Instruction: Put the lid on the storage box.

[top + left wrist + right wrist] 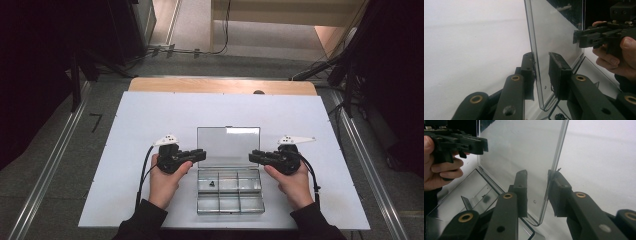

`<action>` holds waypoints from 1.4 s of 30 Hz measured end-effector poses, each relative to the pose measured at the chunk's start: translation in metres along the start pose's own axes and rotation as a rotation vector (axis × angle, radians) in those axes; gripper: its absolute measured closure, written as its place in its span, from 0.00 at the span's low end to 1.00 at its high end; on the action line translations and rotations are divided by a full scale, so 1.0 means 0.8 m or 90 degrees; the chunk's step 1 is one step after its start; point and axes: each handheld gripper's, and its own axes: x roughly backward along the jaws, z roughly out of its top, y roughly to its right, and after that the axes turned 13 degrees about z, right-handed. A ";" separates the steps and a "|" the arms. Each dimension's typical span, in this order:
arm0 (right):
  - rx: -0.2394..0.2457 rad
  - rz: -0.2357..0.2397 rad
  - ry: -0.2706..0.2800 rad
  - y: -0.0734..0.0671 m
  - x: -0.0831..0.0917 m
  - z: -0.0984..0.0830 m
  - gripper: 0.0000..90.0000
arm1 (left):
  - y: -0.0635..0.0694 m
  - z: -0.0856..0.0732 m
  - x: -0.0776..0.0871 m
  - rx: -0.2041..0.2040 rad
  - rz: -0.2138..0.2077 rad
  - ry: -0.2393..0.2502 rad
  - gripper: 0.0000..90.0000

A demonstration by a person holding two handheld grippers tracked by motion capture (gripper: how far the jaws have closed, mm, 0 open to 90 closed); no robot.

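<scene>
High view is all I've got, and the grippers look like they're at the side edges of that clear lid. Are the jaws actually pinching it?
Observer: In the left gripper view, the lid edge runs between the left gripper's jaws; one jaw sits against it, the other stands off with a visible gap.
Operator: And the right one?
Observer: In the right gripper view, the lid edge lies against one jaw of the right gripper, with the other jaw apart from it, so no pinch there either.
Operator: Anything inside the box?
Observer: A small dark part lies in the compartment box just below the left gripper's jaws.
</scene>
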 end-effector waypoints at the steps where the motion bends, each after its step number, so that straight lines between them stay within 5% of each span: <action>1: 0.006 0.001 0.000 0.000 0.001 0.000 0.77 | 0.000 0.000 0.001 -0.003 -0.002 0.001 0.84; 12: 0.046 -0.005 0.005 -0.006 0.006 -0.003 0.80 | 0.003 0.003 0.006 -0.026 -0.006 0.012 0.85; 23: 0.087 -0.021 0.007 -0.014 0.007 -0.007 0.80 | 0.011 0.020 0.018 -0.033 -0.013 0.073 0.76; 42: 0.097 -0.020 0.004 -0.024 0.011 -0.007 0.70 | 0.017 0.018 0.021 -0.056 -0.026 0.080 0.82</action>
